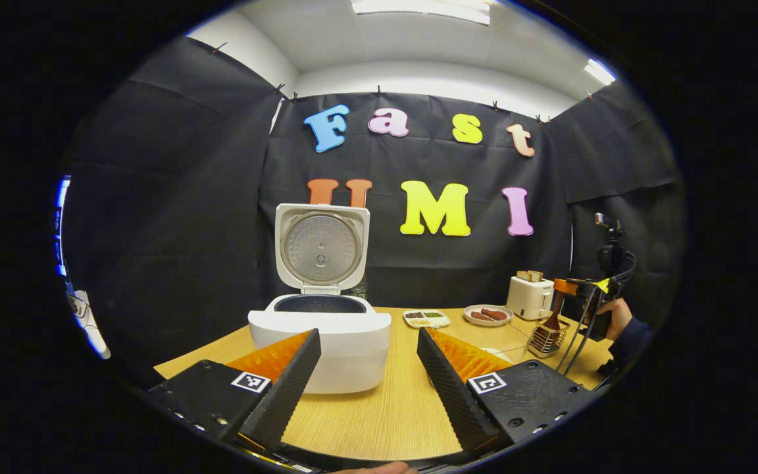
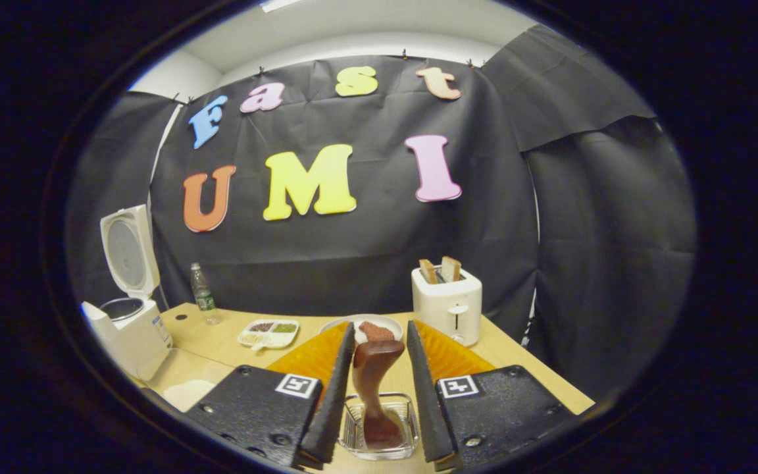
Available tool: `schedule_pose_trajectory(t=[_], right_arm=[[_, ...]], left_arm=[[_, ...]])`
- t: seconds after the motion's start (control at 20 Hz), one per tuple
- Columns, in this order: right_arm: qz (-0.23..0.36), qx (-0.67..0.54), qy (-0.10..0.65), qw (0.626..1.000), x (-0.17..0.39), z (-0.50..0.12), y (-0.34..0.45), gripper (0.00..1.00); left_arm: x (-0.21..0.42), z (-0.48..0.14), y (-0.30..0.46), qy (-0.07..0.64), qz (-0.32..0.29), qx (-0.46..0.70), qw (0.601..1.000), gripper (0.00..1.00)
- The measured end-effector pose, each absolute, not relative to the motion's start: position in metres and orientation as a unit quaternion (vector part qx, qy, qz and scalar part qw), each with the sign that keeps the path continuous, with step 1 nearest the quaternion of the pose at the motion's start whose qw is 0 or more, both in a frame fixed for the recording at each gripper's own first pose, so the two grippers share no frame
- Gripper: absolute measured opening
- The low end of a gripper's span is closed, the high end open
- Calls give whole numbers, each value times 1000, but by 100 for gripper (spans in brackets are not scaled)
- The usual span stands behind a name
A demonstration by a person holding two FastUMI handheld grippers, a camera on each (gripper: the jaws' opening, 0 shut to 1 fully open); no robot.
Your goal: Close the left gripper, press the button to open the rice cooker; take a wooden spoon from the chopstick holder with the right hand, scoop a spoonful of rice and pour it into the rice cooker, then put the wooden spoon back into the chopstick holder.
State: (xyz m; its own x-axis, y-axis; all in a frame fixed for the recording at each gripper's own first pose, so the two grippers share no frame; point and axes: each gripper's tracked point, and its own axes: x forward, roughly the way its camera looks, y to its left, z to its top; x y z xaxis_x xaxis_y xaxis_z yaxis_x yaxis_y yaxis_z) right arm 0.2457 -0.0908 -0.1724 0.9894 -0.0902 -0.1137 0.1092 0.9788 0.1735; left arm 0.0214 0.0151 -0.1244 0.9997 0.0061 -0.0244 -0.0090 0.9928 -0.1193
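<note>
our right gripper (image 2: pixel 375 388) has its fingers spread on either side of the spoon (image 2: pixel 374 375), not yet pinching it where it stands in the holder (image 2: pixel 379 431). we judge the next move is to clamp and lift. our left gripper (image 1: pixel 368 375) hangs released before the cooker (image 1: pixel 326 336), lid up. wooden counter (image 1: pixel 392 408), black cloth behind.

Rice cooker (image 1: pixel 326 342) is showing glossy white plastic (lid liner looking like dull metal); wooden spoon (image 2: pixel 374 382) is reading smooth dark wood; table (image 1: pixel 385 408) showing matt wood grain.
</note>
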Motion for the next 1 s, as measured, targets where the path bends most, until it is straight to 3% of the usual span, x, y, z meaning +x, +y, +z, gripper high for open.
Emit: schedule_pose_trajectory(t=[0.1,0.15,0.2,0.4,0.9,0.95,1.0], right_arm=[[-80,80,48,992,239,-168,-97,73],[-93,74,50,992,233,-165,-100,91],[-102,74,51,991,226,-159,-99,100],[-120,81,40,989,188,-133,-93,100],[-74,53,55,994,121,-114,-51,100],[-73,45,49,995,114,-114,-47,96],[-70,37,44,996,107,-113,-43,100]], left_arm=[[34,-128,18,23,4,-73,997,94],[40,-129,20,27,3,-80,996,94],[46,-128,25,26,7,-81,996,94],[70,-118,48,24,23,-76,997,94],[122,-50,81,-2,36,-58,998,94],[129,-41,82,-6,33,-59,998,94],[137,-32,81,-8,28,-57,998,94]])
